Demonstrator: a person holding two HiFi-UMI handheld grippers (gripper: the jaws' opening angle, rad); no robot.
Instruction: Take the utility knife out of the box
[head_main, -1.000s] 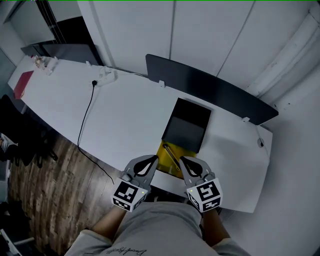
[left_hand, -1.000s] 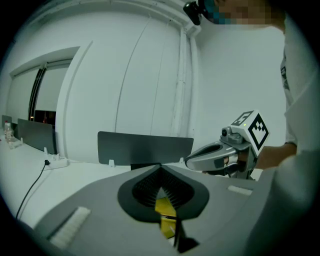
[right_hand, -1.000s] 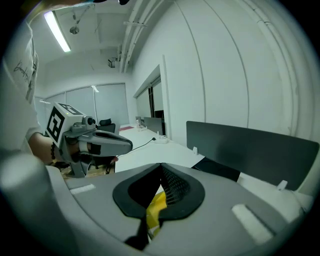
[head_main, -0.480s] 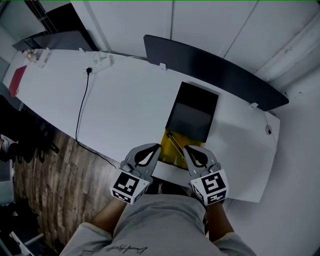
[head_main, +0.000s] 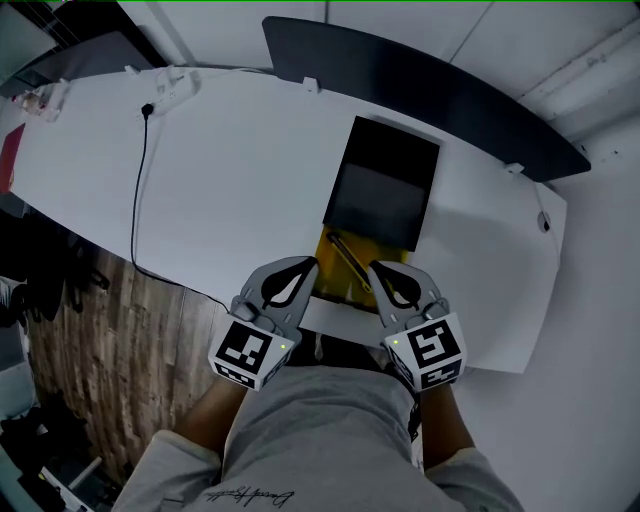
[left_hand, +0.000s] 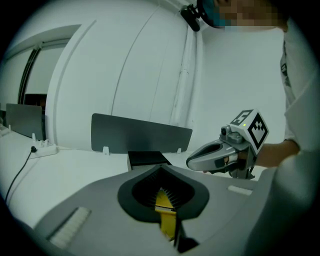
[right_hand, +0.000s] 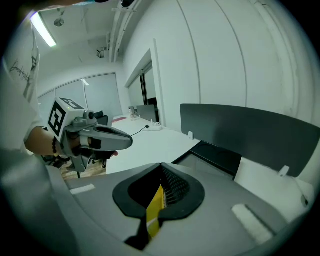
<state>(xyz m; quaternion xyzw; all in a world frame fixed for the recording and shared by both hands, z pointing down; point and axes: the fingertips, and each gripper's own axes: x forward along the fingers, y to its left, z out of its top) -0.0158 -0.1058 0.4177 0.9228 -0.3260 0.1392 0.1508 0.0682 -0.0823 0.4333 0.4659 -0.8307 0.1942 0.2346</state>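
We see a black box (head_main: 385, 185) lying open on the white bench (head_main: 230, 190), just right of the middle and close to the near edge. A yellow tray (head_main: 335, 282) sticks out of the box's near end. The utility knife (head_main: 348, 258), a slim dark shape, lies slantwise on this tray, inside the box.

The left hand-held gripper (head_main: 300, 272) hovers at the tray's left near corner and the right hand-held gripper (head_main: 380, 272) at its right near corner. The knife is between them and neither touches it. Both have their jaws pressed together on nothing, and in each gripper view only a strip of yellow shows through the gap below the tips.

A dark divider panel (head_main: 420, 85) stands along the far edge of the bench. A black cable (head_main: 138, 190) runs from a power strip (head_main: 172, 84) at the far left to the near edge.
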